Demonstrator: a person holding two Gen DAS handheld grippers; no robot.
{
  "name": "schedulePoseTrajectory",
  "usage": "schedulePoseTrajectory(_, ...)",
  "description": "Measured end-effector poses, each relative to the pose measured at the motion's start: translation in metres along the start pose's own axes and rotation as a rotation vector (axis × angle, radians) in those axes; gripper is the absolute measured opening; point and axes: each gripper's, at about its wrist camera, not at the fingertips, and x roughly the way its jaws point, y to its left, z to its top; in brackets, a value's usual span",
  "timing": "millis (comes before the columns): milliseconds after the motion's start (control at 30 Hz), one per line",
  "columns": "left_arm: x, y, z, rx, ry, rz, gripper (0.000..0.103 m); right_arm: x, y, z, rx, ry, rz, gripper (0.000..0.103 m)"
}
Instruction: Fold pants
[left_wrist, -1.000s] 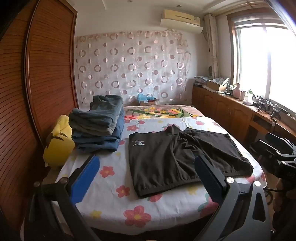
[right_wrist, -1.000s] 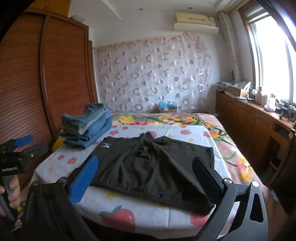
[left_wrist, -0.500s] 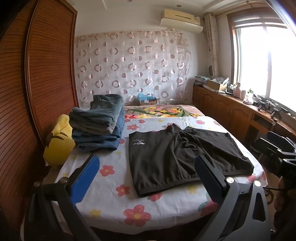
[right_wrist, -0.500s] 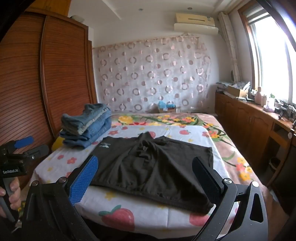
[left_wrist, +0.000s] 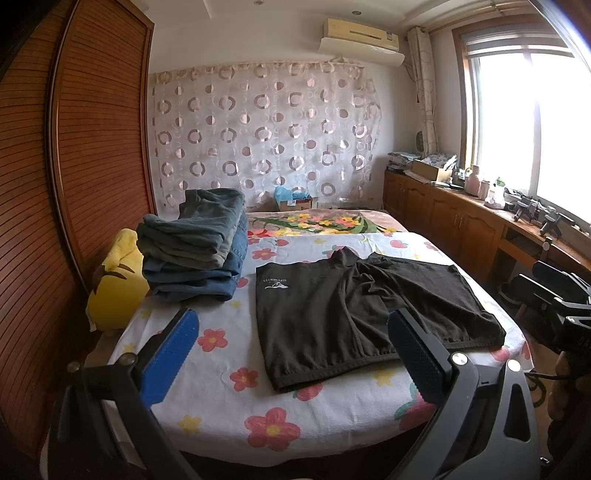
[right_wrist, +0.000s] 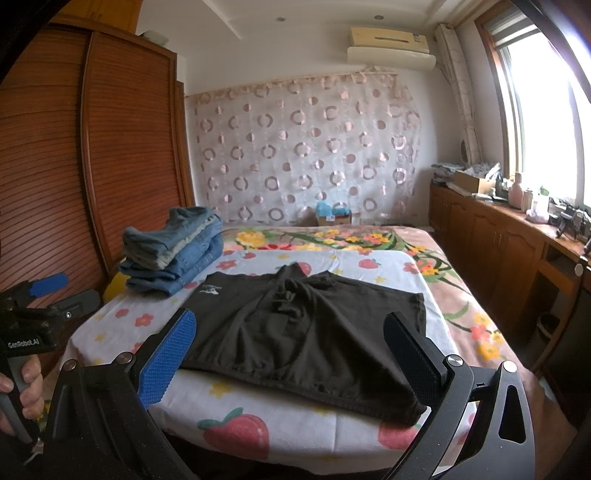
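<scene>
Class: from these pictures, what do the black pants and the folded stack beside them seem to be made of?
Black pants: likely a soft matte knit, perhaps fleece; no shine, limp creases, ribbed hem.
Folded stack: apparently denim; faded blue and grey-green, thick stiff folds.

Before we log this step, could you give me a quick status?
Left gripper and right gripper open, empty. Black pants flat on bed, unfolded. Folded jeans stack alongside, clear.
</scene>
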Motion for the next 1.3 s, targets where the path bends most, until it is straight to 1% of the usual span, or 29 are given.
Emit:
schedulePoseTrajectory(533,0.0013,0.0005,-0.0066,0.0,-0.005,0.001,0.103,-0.0011,0.0013,-0.0001,0.0,-0.001,0.0,0.103)
schedulePoseTrajectory(1300,0.0004,0.0005,-0.0052,0.0,-0.009,-0.001,0.103,-0.0029,0.0014,0.0008,0.001,-0.003,0.001,0.103)
